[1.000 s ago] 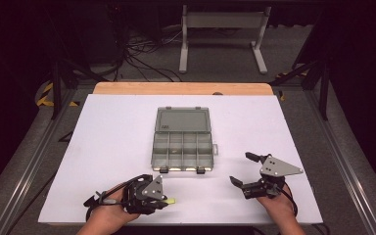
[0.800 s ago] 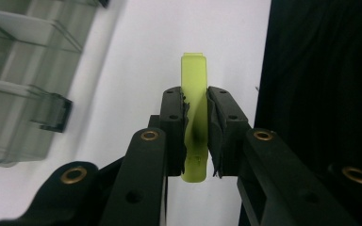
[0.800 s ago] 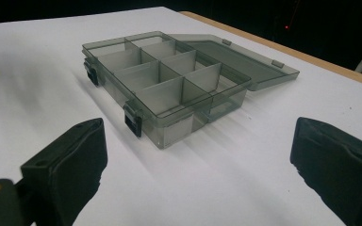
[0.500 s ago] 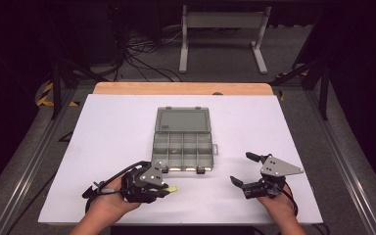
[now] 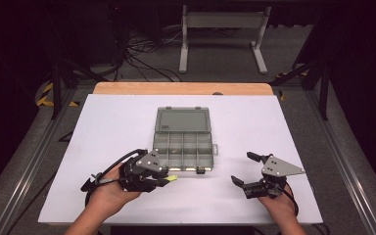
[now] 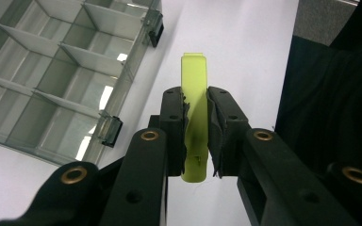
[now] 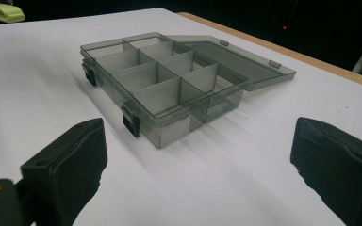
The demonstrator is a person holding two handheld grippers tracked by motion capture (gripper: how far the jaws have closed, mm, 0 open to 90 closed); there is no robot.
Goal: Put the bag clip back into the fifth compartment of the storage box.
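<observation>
Gripping yellow-green clip (image 6: 194, 89), open organizer box (image 5: 183, 144) beside

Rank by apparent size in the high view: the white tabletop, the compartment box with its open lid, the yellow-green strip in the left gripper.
1. White tabletop, by far the largest.
2. Compartment box, lid folded open behind it.
3. Yellow-green strip, a sliver poking from the left gripper; the jaws hide part of it.

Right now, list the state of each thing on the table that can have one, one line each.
Organizer box: open, lid laid flat behind it, latches undone.
Yellow-green clip: clamped between the jaws, off the table.
Left gripper: shut on the clip.
Right gripper: open, holding nothing.
</observation>
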